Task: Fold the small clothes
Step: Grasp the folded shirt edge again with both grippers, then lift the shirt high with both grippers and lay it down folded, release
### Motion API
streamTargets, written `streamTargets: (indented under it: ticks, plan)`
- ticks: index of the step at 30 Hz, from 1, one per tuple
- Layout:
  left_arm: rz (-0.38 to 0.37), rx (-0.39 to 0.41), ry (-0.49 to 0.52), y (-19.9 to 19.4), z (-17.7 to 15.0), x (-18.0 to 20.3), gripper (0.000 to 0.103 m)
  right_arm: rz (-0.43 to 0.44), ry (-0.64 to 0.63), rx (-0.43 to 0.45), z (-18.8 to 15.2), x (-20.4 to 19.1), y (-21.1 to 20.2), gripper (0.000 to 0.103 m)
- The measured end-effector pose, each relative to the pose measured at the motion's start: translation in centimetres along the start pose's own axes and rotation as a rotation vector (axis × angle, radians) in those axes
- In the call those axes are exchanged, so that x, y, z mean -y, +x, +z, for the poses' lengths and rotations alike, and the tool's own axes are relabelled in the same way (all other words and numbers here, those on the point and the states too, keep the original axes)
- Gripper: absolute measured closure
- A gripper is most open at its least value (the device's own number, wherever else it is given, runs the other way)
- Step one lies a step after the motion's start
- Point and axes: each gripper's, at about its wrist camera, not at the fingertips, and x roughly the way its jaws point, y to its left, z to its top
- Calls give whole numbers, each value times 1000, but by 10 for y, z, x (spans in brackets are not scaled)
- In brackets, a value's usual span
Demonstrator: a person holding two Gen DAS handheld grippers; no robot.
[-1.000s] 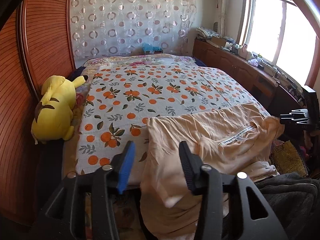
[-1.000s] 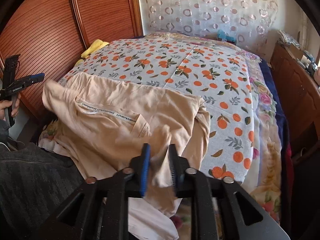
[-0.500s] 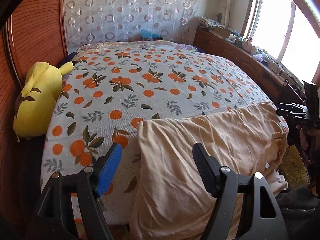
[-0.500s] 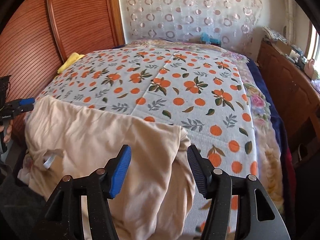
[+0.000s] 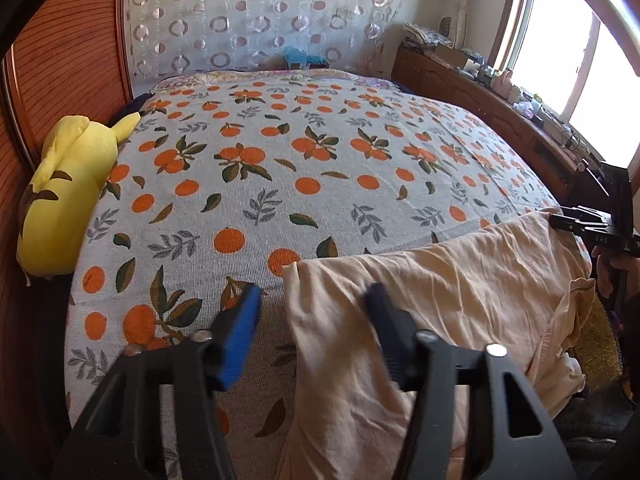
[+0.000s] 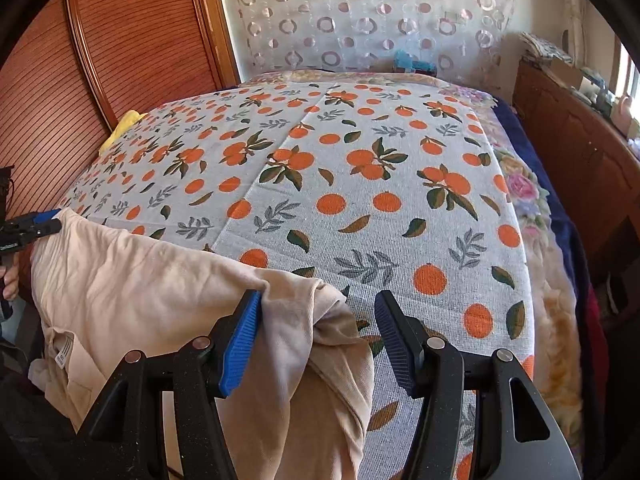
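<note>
Garment [image 5: 420, 280] now folded, lower hem cut off

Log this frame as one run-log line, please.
step: lay garment | beige garment on bedspread, near edge | left gripper: jaws closing, astride cloth corner | right gripper: open, cloth between

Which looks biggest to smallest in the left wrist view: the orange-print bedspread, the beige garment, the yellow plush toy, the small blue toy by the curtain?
1. Orange-print bedspread
2. Beige garment, though it lies nearest the camera, which enlarges it
3. Yellow plush toy
4. Small blue toy, farthest away, so its true size is unsure
</note>
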Motion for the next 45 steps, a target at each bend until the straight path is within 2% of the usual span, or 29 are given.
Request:
streamTargets:
  ticks: [13,15,17,18,20,22,24,27,31,35,40,45]
  plan:
    - [-10,14,-9,5,-6,5,52,-7,-52,-8,-5,-10,4,43]
    - [-11,15,-3,6,-6,7,52,-9,-82,-19,-7,-16,4,50]
    - [-12,12,11,7,-5,11,57,0,-93,-27,-7,-19,4,58]
    - [-16,11,14,7,-5,13,60,5,-96,-31,-6,-20,4,61]
    - [-18,12,15,8,-4,14,68,23,-98,-36,-5,-23,4,74]
    - [-25,15,15,7,-5,15,81,32,-98,-40,-5,-25,4,80]
    - [-29,22,19,3,-6,16,87,26,-97,-45,-5,-28,4,85]
    - [-41,44,32,-6,-6,21,90,23,-110,-36,-8,-34,-2,88]
    - [-51,156,10,-44,0,27,92,-11,-83,42,-12,-34,-26,89]
    - [-75,234,65,-83,7,46,92,1,-68,149,-9,-37,-72,90]
    - [-102,329,142,-136,15,70,92,-5,-124,269,1,-55,-139,90]
    - [-108,450,167,-192,35,76,92,-32,-178,382,17,-66,-203,90]
